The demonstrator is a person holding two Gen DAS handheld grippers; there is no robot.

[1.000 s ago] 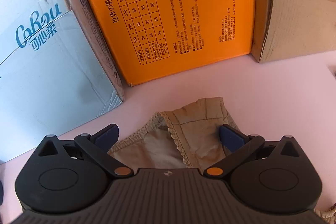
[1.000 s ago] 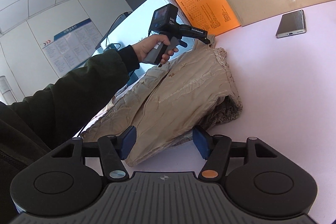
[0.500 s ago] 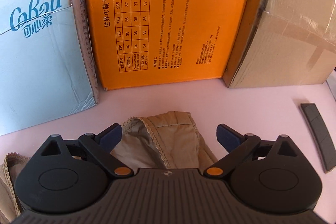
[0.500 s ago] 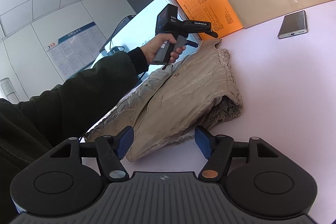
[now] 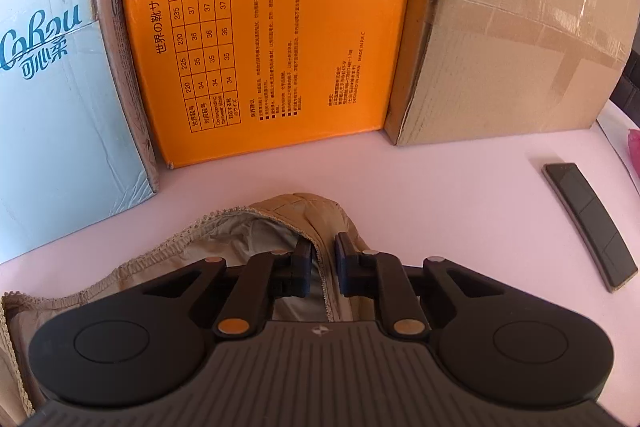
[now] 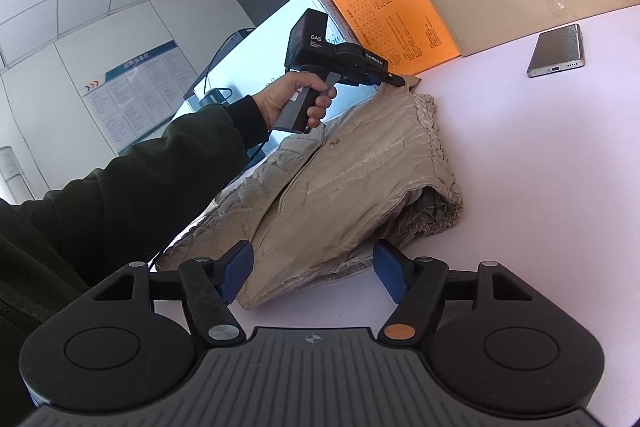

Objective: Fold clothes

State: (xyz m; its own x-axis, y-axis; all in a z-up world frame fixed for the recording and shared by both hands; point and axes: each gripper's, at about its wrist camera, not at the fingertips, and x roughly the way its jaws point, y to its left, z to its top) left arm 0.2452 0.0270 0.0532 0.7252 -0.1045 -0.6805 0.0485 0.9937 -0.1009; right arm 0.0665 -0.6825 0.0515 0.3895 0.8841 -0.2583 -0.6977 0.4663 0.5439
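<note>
Your left tool [image 5: 323, 259] has just closed: half a second ago its fingers stood wide apart over the collar end of the beige jacket [image 6: 352, 183], and now they pinch the lace-trimmed edge [image 5: 320, 267] between the pads. That reads as the grasp for the next fold being made. The jacket lies on the pink counter [image 6: 540, 167], already doubled over once, its collar end just short of the orange box [image 5: 280, 27] (with the pale blue box [image 5: 60, 107] and the brown carton [image 5: 500, 47] on either side). Your right tool [image 6: 312, 273] is open, holding nothing, hovering above the jacket's near hem. The phone [image 6: 558, 51] sits well apart from the jacket. Judging by this, the next move is yours to lift the gripped end and carry it towards the hem.
</note>
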